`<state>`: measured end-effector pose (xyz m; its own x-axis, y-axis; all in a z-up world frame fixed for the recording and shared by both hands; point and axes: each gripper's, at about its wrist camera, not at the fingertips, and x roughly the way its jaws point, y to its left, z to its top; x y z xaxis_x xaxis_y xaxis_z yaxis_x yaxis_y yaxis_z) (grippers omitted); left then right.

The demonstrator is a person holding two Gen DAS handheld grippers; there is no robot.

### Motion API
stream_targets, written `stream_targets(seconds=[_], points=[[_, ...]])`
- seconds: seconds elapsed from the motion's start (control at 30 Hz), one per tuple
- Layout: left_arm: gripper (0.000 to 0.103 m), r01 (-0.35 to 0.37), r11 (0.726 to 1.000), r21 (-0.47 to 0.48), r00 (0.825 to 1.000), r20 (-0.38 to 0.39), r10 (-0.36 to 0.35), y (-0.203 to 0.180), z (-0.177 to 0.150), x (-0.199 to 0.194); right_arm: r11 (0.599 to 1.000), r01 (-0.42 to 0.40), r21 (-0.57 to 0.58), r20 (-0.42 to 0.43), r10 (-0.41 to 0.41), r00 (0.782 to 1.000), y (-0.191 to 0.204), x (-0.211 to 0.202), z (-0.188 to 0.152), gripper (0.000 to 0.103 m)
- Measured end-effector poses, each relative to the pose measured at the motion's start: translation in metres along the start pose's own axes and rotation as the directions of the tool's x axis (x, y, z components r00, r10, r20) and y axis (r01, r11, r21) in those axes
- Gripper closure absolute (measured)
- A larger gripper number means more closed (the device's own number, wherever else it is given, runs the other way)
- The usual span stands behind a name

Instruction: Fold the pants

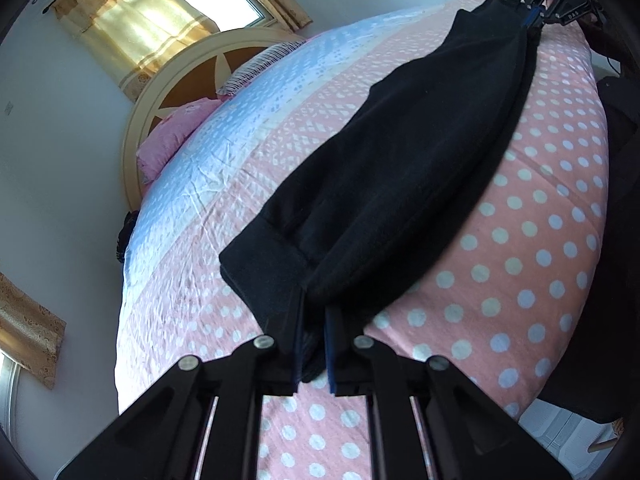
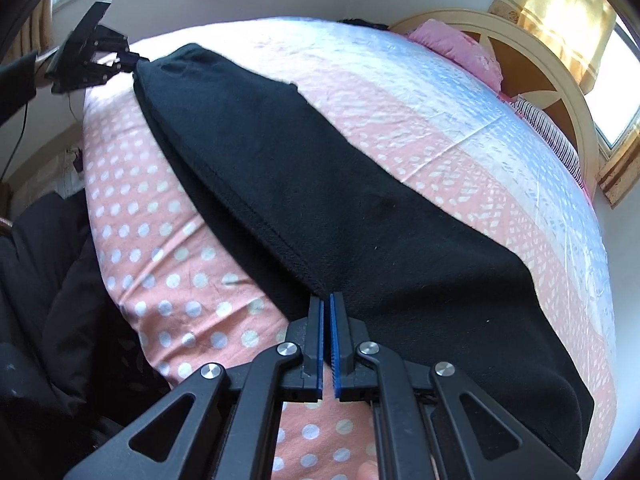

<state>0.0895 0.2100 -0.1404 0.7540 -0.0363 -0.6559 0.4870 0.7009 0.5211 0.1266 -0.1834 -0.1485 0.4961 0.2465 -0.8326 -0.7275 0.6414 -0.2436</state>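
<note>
Stretching lengthwise between both grippers, the pants (image 1: 400, 184) are being pinched: left gripper (image 1: 314, 344) at cuff, right gripper (image 2: 326, 336) at waist.

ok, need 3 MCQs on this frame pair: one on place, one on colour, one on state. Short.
1. Where do the pants lie?
A. on the bedspread
B. on the floor
C. over the headboard

2. What colour are the pants?
A. pink
B. black
C. blue

3. How is the left hand-held gripper?
A. wide open above the cloth
B. shut on nothing
C. shut on the pants' cuff end

Key:
1 A, the pants stretch flat across the dotted pink bedspread.
2 B, the cloth is black throughout in both views.
3 C, black cloth sits pinched between its pads; the right hand-held gripper is likewise shut on the pants' edge.
</note>
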Motion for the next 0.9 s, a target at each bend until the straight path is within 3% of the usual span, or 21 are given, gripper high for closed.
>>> stream_targets(seconds=[0.2, 0.37, 0.53, 0.67, 0.87, 0.9], points=[[0.093, -0.006, 1.000, -0.002, 1.000, 0.000, 0.006, -0.001, -0.001, -0.001, 0.998, -0.029, 0.059, 0.043, 0.027, 0.999, -0.009, -0.015, 0.001, 0.101], [0.093, 0.005, 1.000, -0.010, 1.000, -0.012, -0.006, -0.001, -0.005, 0.002, 0.999, -0.028, 0.036, 0.001, 0.028, 1.000, 0.000, -0.002, -0.005, 0.101], [0.094, 0.009, 1.000, -0.028, 1.000, 0.006, -0.009, 0.000, -0.004, -0.005, 0.996, -0.045, 0.082, 0.048, 0.042, 0.998, -0.010, -0.017, -0.002, 0.101], [0.094, 0.034, 0.999, -0.041, 0.999, 0.019, -0.033, 0.002, -0.007, -0.011, 0.997, -0.039, 0.064, -0.001, 0.039, 0.999, -0.005, 0.002, -0.007, 0.101], [0.094, 0.035, 0.999, -0.035, 0.999, 0.011, -0.035, -0.004, -0.008, -0.006, 0.995, -0.046, 0.087, 0.014, 0.045, 0.999, -0.009, 0.000, -0.008, 0.100], [0.089, 0.021, 0.999, -0.034, 1.000, 0.010, -0.021, -0.004, -0.008, -0.006, 0.995, -0.052, 0.084, 0.009, 0.051, 0.999, -0.009, 0.002, -0.010, 0.099]])
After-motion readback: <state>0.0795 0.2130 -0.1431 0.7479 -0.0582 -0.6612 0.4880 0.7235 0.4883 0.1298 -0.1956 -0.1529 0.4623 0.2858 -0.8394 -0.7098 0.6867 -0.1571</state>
